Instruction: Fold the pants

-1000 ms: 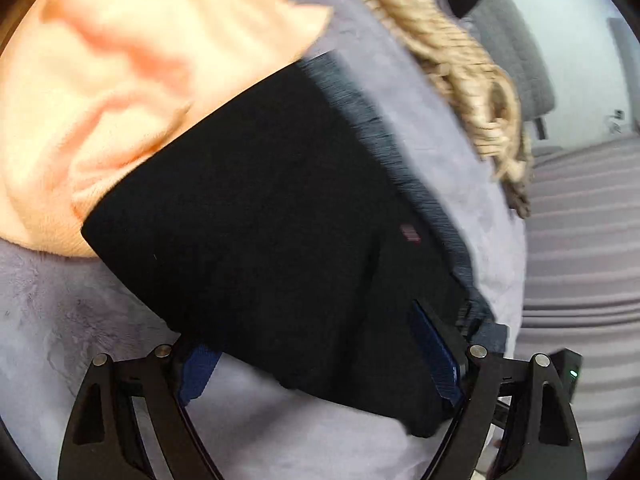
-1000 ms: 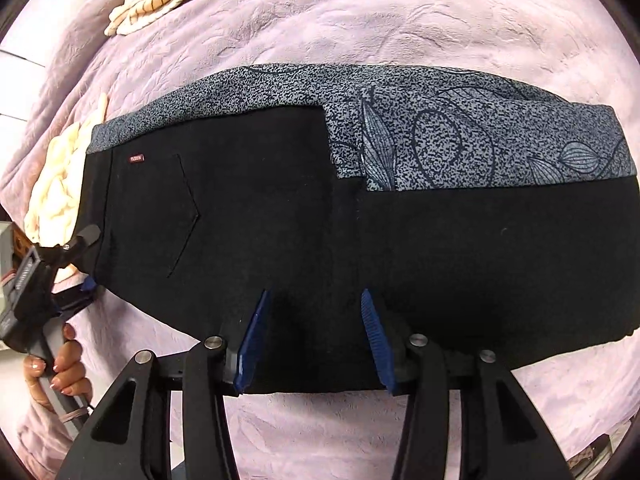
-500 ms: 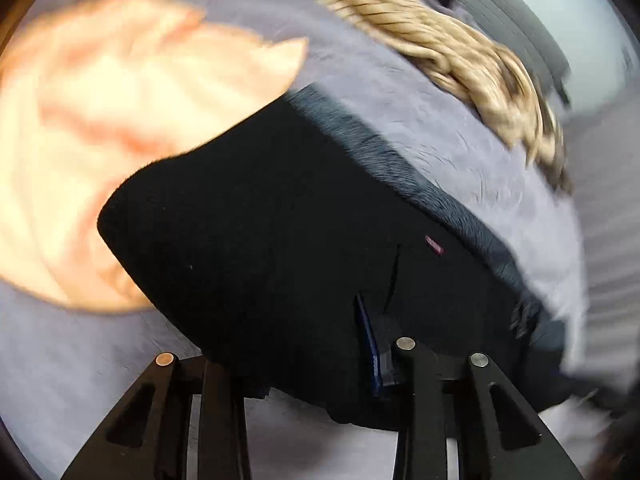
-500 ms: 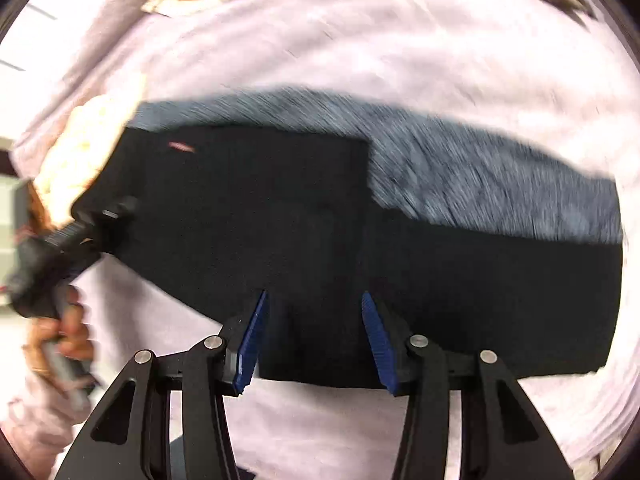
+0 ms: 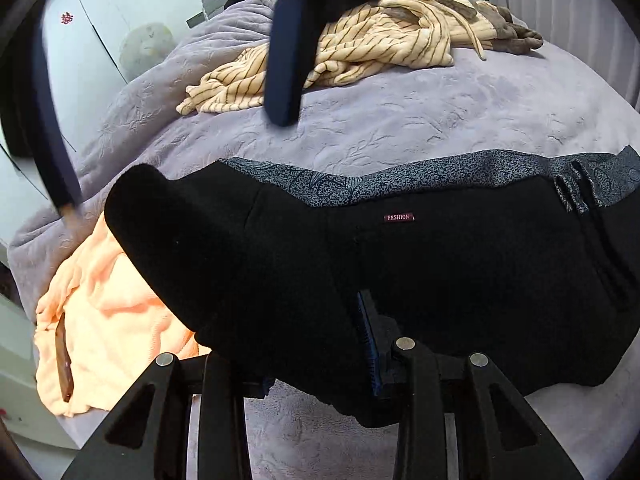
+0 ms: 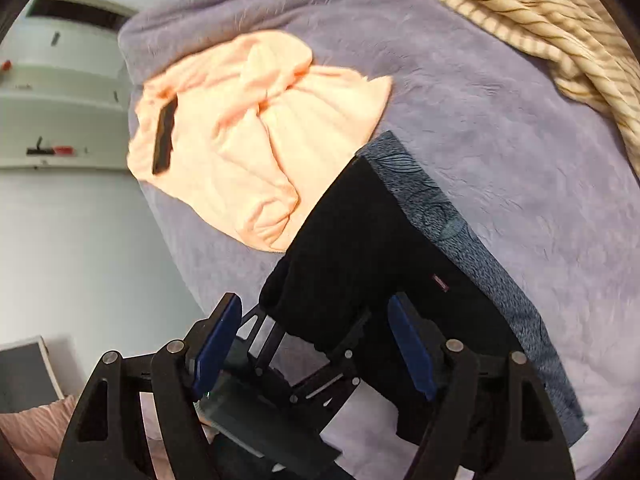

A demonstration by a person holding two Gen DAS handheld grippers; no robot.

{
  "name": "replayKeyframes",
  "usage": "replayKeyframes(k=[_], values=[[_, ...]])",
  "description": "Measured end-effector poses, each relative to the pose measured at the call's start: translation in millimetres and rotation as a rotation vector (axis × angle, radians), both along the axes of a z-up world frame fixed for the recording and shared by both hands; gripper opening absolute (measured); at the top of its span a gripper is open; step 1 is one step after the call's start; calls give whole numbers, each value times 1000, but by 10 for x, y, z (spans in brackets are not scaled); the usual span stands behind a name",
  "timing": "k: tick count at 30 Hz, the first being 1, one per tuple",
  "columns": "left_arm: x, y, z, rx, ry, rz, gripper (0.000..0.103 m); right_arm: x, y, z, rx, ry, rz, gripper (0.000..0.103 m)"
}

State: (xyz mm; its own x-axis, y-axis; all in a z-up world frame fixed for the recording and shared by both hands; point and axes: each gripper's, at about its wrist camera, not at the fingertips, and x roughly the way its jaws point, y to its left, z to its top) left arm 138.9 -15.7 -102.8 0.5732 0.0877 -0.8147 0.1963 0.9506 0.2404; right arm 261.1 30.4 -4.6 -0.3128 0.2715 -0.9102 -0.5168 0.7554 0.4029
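The lilac bedspread (image 5: 460, 120) is spread as the folding surface. On it, near the camera, the black pants (image 5: 460, 272) are laid lengthwise, patterned grey lining showing along their far edge. A striped blanket (image 5: 360, 52) is heaped at the far side and a peach garment (image 5: 108, 312) lies at the left. The near edge of the pants is clamped by the left gripper (image 5: 320, 356), probably to lift that end over. The right gripper (image 6: 316, 344) has just been opening; nothing is pinched by its blue pads (image 6: 412, 360).
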Motion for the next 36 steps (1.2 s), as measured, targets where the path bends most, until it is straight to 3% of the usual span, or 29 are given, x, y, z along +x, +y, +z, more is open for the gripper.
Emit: replayKeyframes(k=[5, 7, 9, 13, 18, 24, 30, 33, 36], values=[[-16, -67, 13, 44, -20, -18, 35, -16, 262, -512, -100, 100, 46, 77], [-13, -82, 43, 35, -7, -19, 35, 16, 194, -608, -115, 110, 23, 26], [-46, -165, 170, 25, -33, -47, 35, 72, 10, -535, -78, 80, -29, 18], [-71, -479, 606, -23, -92, -100, 36, 66, -571, -128, 79, 57, -155, 17], [-99, -1084, 1084, -94, -148, -226, 36, -38, -1769, 441, 295, 7, -377, 17], [-211, -2080, 1226, -161, -107, -415, 36, -406, -3154, 770, 385, -101, -571, 17], [-498, -2992, 837, -144, 3, -545, 36, -943, -4567, 391, 423, -104, -817, 17], [-631, -3327, 473, -90, 74, -587, 36, -1160, -5030, -52, 384, -60, -898, 17], [-741, -3554, 240, -27, 113, -599, 36, -1319, -5209, -510, 351, -11, -945, 17]])
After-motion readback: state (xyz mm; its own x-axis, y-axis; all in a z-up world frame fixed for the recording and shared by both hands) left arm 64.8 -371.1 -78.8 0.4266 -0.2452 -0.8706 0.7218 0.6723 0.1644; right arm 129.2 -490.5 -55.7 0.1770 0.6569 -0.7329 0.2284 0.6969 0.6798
